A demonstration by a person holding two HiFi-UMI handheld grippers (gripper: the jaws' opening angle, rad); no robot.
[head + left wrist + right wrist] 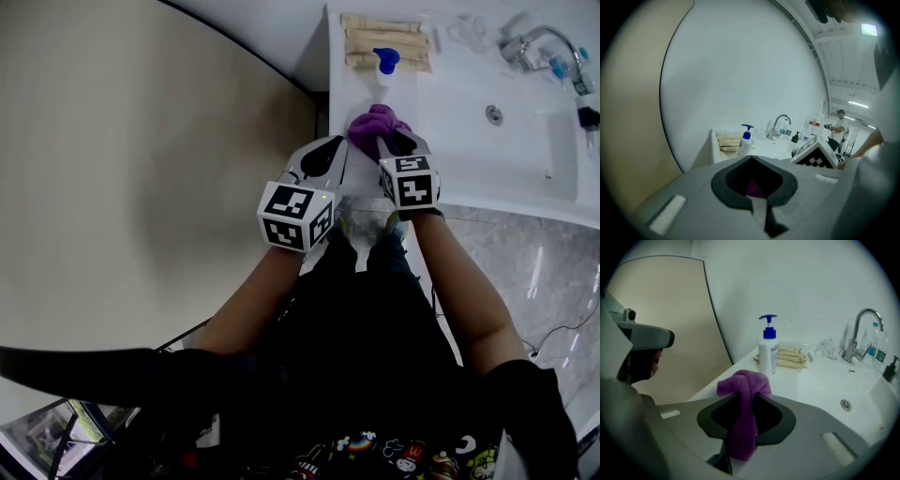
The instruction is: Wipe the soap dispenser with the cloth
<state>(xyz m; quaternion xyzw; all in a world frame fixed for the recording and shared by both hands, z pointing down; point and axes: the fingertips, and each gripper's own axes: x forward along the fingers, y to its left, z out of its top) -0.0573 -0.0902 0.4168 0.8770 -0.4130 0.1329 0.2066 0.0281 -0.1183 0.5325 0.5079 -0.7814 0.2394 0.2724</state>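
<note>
A white soap dispenser [384,67] with a blue pump stands on the white counter [441,98], left of the basin; it also shows in the left gripper view [746,140] and in the right gripper view [768,350]. My right gripper [389,141] is shut on a purple cloth [373,127], which bunches over its jaw tips and hangs between them [743,408]. The cloth is just short of the dispenser, above the counter's near edge. My left gripper [333,150] is beside it on the left, jaws together with nothing in them; a bit of purple shows past its tips.
A stack of tan folded items [386,42] lies behind the dispenser. The sink basin [525,141] with a chrome faucet [539,39] and small bottles [562,67] is to the right. A beige wall [141,169] is on the left. A person [840,127] stands far off.
</note>
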